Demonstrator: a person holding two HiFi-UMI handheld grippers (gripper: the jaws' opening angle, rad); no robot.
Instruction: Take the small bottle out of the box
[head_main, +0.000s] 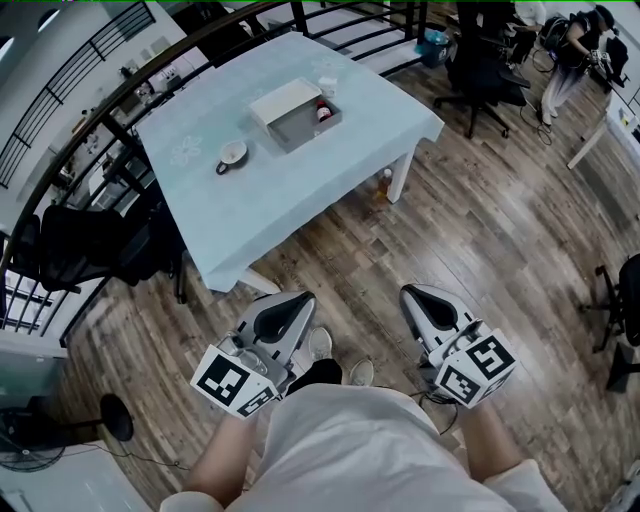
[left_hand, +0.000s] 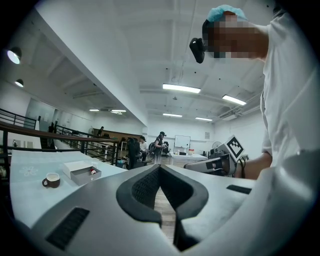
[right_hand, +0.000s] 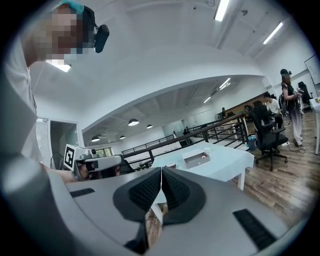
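Bench (head_main: 262, 205) sat well ahead, bottle (head_main: 323, 113) in box (head_main: 300, 131); left tool (head_main: 298, 300), right tool (head_main: 411, 294) closed, empty. Needed approach, jaws spread above bottle.

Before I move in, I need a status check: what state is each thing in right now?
Box: open, on the table.
Small bottle: in the box, untouched.
Cup: upright, apart from the box.
Left gripper: jaws shut, empty, short of the table.
Right gripper: jaws shut, empty, short of the table.

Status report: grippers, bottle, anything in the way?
Left gripper and right gripper shut, empty, short of the table. Bottle in open box. Cup beside box, not blocking.
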